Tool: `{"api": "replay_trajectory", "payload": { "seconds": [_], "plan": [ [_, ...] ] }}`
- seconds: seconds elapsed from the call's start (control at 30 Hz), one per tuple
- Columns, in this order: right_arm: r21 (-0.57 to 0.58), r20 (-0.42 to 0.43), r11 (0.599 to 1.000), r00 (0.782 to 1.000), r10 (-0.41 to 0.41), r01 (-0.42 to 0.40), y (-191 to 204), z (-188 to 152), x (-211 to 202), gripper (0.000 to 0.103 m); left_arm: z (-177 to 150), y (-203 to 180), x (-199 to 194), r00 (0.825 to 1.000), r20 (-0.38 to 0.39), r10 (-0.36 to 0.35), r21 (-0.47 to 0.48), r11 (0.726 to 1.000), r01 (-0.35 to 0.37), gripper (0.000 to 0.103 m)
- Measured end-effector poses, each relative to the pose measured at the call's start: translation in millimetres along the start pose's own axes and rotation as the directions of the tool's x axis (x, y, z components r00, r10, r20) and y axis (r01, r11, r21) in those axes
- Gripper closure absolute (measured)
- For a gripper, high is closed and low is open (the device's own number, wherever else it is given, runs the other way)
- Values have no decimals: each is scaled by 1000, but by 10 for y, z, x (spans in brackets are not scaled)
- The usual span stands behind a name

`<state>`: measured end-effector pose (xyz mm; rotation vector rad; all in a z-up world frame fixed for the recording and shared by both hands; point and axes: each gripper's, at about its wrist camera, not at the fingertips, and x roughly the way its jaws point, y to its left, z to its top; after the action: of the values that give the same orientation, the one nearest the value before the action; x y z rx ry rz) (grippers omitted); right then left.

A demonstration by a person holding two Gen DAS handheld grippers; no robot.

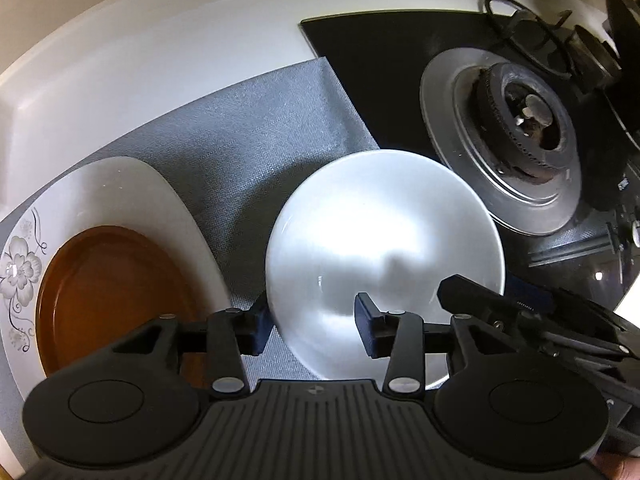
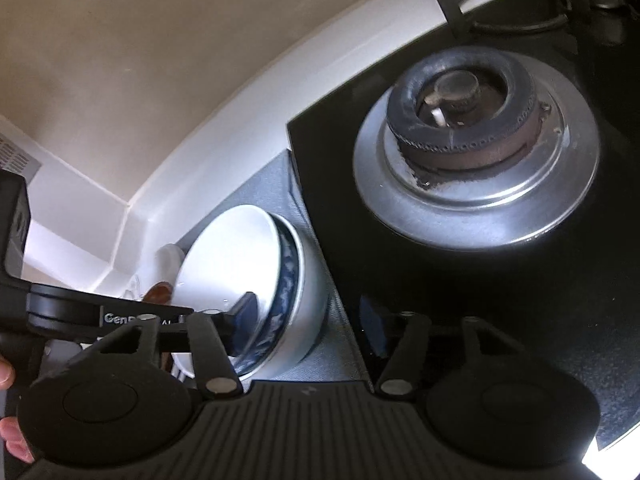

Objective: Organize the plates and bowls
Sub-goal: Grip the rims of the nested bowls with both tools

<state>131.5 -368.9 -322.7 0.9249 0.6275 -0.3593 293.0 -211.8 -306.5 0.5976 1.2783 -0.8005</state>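
Bowls first: plain white ceramic bowl (image 1: 384, 248) sits nested inside a second white bowl with a blue-patterned inner wall (image 2: 290, 276); the pair rests on a grey woven mat (image 1: 240, 140), just beside the edge of a black glass gas hob (image 2: 480, 300).

Left gripper (image 1: 310, 320) points steeply down over the near rim of the white bowl. Jaws apart, one finger outside the rim over the mat, the other over the bowl's inside; rim lies between them, and the pads do not appear to press on it (near rim partly hidden by the gripper body, so contact is judged from the visible gap only). Released, holding nothing.

Right gripper (image 2: 308, 324) spread wide. Its left finger lies in front of the patterned bowl's rim, its right finger over the dark hob; nothing clamped.

Plates: to the left on the same mat, a white square-ish plate with a grey flower print (image 1: 120, 188) carries a brown glossy oval plate (image 1: 116, 292), stacked directly on top. Stack stands apart from the bowls, mat showing between.

Hob detail: round steel burner ring with black burner cap (image 2: 476, 160), no pan support on it; a black pan support (image 1: 532, 36) lies farther back.
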Motion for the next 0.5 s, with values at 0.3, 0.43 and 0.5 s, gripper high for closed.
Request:
{"api": "replay_trajectory", "payload": {
  "seconds": [0.3,0.43,0.5],
  "plan": [
    [-30,-3,999,1000,17,-17,60,-33,-30,67,-110,105,-3,999,-3,-44,-49,998,43,73],
    [-11,-15,999,999,48,-48,16,7,-41,65,-121,182,20,997,-8,-83,-97,992,82,72],
    [-17,-30,999,999,41,-42,42,39,-1,61,-107,164,38,996,-6,-94,-103,990,93,64]
  ]
}}
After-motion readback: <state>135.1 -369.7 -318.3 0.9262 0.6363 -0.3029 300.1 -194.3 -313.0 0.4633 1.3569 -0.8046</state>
